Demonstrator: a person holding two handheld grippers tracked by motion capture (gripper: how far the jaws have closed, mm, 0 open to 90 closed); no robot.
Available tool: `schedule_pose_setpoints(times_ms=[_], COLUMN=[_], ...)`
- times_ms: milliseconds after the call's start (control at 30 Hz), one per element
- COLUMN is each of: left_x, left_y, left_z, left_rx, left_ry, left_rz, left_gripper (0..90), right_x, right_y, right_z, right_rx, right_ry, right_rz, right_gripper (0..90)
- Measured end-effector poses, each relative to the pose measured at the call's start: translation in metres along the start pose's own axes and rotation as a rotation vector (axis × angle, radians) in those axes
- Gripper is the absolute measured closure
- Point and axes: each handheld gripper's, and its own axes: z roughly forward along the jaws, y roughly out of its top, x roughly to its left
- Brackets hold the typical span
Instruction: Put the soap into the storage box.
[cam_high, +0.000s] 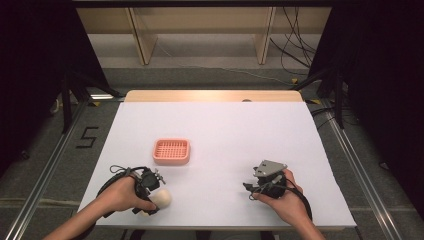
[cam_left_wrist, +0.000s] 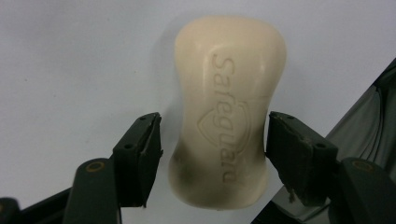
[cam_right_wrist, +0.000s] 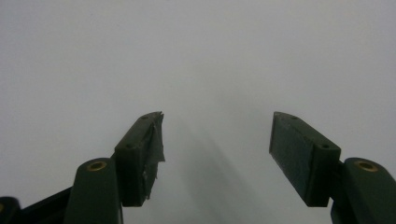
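Fingers (cam_left_wrist: 140, 154) of the left gripper (cam_left_wrist: 212, 154): spread wide, one on each side of the soap bar (cam_left_wrist: 229, 107), small gaps at both flanks; nothing held.

Soap bar: cream, waisted oblong, embossed lettering and a shield mark on top, a dark smudge near its closer end. It lies flat on the white table (cam_high: 225, 130) near the front-left edge.

Step, as judged: grasp set up, not yet closed. Next move calls for squeezing evenly across the narrow waist, then lifting; a slick bar may slip.

Soap dish (cam_high: 171, 151): pink, slotted, empty, farther back on the table, a likely destination.

Right gripper (cam_high: 263, 181): fingers wide apart, empty, over bare table.
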Motion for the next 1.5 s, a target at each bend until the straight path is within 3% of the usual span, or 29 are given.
schedule_pose_setpoints(times_ms=[300,333,500,1300,1500], left_x=[0.0020,0.0023,0.0016,0.0041,0.0031], left_y=[0.0012,0.0017,0.0027,0.0057,0.0051], left_z=[0.0056,0.0075,0.0082,0.0081,0.0080], left_rx=[0.018,0.026,0.029,0.045,0.042], left_ry=[-0.015,-0.011,-0.006,-0.016,-0.006], left_rz=[-0.016,0.001,0.002,-0.024,-0.001], left_gripper=[39.4,40.2,42.8,44.5,45.4], right_x=[0.0001,-0.0001,-0.0001,-0.0002,-0.0003], right_y=[-0.0001,-0.0002,-0.0003,-0.0006,-0.0006], right_z=[0.0002,0.0003,0.0000,0.0001,-0.0001], right_rx=[0.002,0.002,0.003,0.005,0.004], right_ry=[0.001,-0.002,-0.001,0.000,0.000], right_rz=[0.001,0.000,0.001,-0.002,-0.001], right_gripper=[35.7,35.7,35.6,35.6,35.6])
